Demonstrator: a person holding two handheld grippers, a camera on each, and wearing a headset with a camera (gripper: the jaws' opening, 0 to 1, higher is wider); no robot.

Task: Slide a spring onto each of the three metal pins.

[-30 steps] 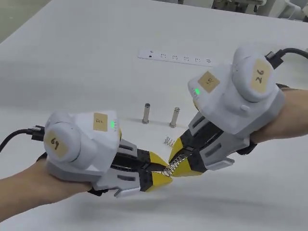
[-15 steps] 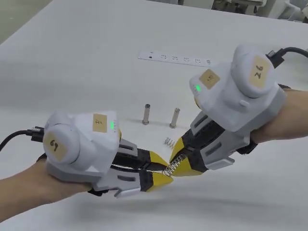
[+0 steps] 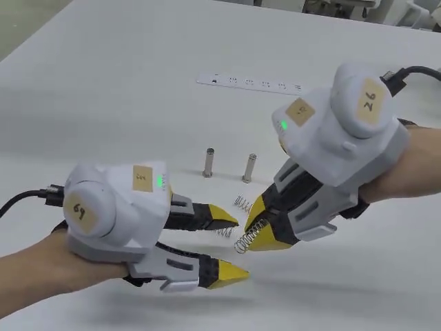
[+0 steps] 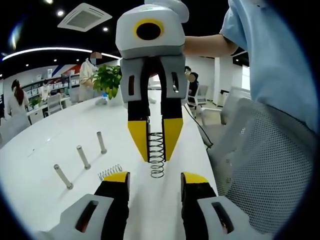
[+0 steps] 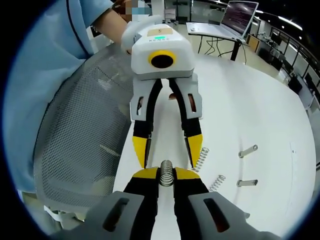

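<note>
My right gripper (image 3: 251,237) is shut on a small steel spring (image 3: 248,236), which hangs from its yellow tips. In the right gripper view the spring (image 5: 166,172) sits pinched between my jaws. Facing it, my left gripper (image 3: 231,247) stands open, its tips either side of the spring's end without touching. The left gripper view has the held spring (image 4: 156,155) upright just past my open jaws. Two metal pins (image 3: 209,162) (image 3: 249,167) stand on the white table behind the grippers. Three pins (image 4: 83,156) line up in the left gripper view. Two loose springs (image 3: 241,202) (image 3: 224,232) lie on the table.
A white power strip (image 3: 251,83) lies farther back on the table (image 3: 124,89). A mesh chair (image 5: 85,125) stands by the table's near edge. Cables trail from both grippers.
My left gripper has opened and let go of the spring it was pinching together with the right. The right gripper still holds that spring and has barely moved.
</note>
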